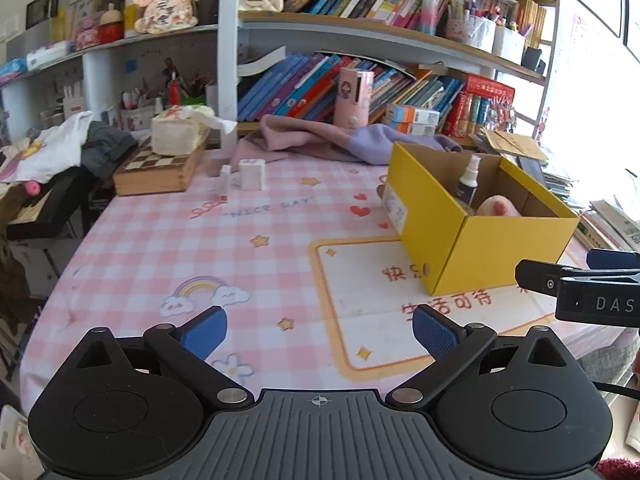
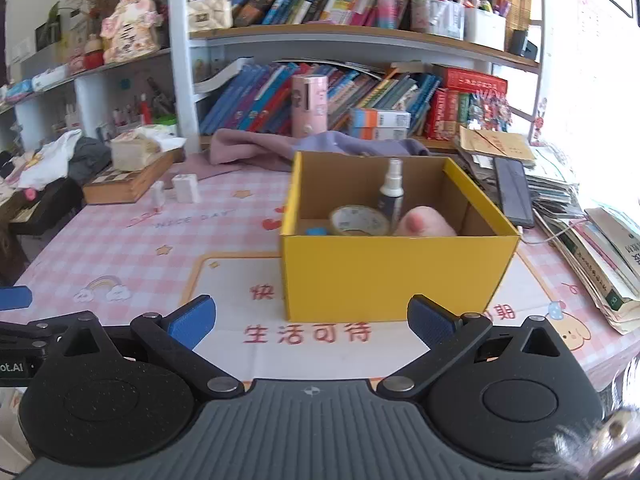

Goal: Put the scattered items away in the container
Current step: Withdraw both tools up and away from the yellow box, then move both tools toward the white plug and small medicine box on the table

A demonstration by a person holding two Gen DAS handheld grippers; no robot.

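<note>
A yellow cardboard box (image 2: 392,272) stands open on the pink checked tablecloth; it also shows in the left wrist view (image 1: 480,248). Inside are a spray bottle (image 2: 391,192), a tape roll (image 2: 360,222), a pink plush toy (image 2: 424,222) and a small blue item (image 2: 316,231). A white charger block (image 1: 252,174) and a small white tube (image 1: 225,182) stand on the table far left of the box. My left gripper (image 1: 320,332) is open and empty above the near table. My right gripper (image 2: 312,322) is open and empty just in front of the box.
A wooden chess box (image 1: 160,172) with a tissue pack sits back left. A purple cloth (image 1: 320,140) lies behind the box. Bookshelves (image 2: 360,92) line the back. Stacked books and papers (image 2: 580,216) lie right of the box. Clothes pile at far left (image 1: 48,152).
</note>
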